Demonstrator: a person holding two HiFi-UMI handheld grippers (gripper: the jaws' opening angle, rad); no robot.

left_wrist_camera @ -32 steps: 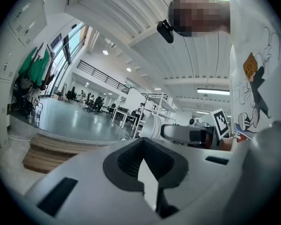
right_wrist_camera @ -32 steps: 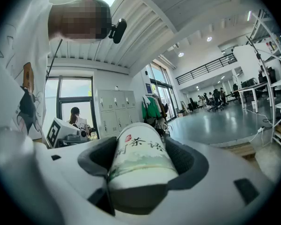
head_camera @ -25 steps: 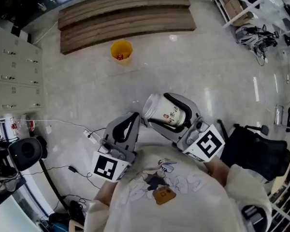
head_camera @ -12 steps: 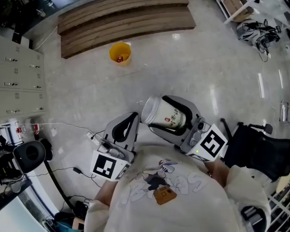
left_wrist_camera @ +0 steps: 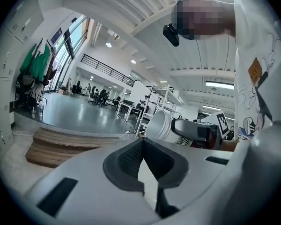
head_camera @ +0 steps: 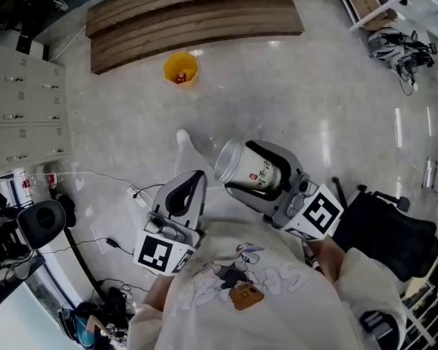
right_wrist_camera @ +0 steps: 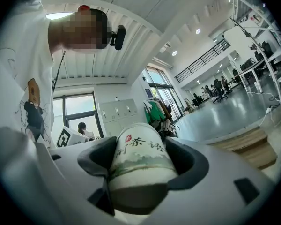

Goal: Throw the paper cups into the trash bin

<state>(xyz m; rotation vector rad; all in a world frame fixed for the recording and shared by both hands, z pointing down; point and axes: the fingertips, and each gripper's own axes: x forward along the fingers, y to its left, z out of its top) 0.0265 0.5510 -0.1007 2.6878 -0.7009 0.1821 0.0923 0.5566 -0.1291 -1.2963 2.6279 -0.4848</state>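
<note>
Right tool (head_camera: pixel 242 168) is clamped on a paper cup (head_camera: pixel 255 172), one jaw on each side of the cup wall. In the right gripper view (right_wrist_camera: pixel 143 159) the cup (right_wrist_camera: pixel 138 165) fills the gap between the jaws, its printed side up. From the head view the cup lies tilted on its side with the open mouth pointing left, held above the floor (head_camera: pixel 328 93) and close in front of the person's body.

Left tool (head_camera: pixel 197 177) is clenched with its jaw tips touching and nothing between them, which the left gripper view (left_wrist_camera: pixel 141 146) confirms. It sits just left of the right tool, near the cup mouth but not touching it. That view also catches the cup (left_wrist_camera: pixel 158 124) off to the right.

The trash bin (head_camera: pixel 180 68) is yellow and stands upright on the floor at the far side, well apart from the cup. There is something small and red inside it. Just beyond the bin is a long wooden platform (head_camera: pixel 193 17).

A bank of lockers (head_camera: pixel 22 115) is at far left. A white cable (head_camera: pixel 95 188) runs across the floor to the left of the left tool. A black chair (head_camera: pixel 387 232) is at near right.
</note>
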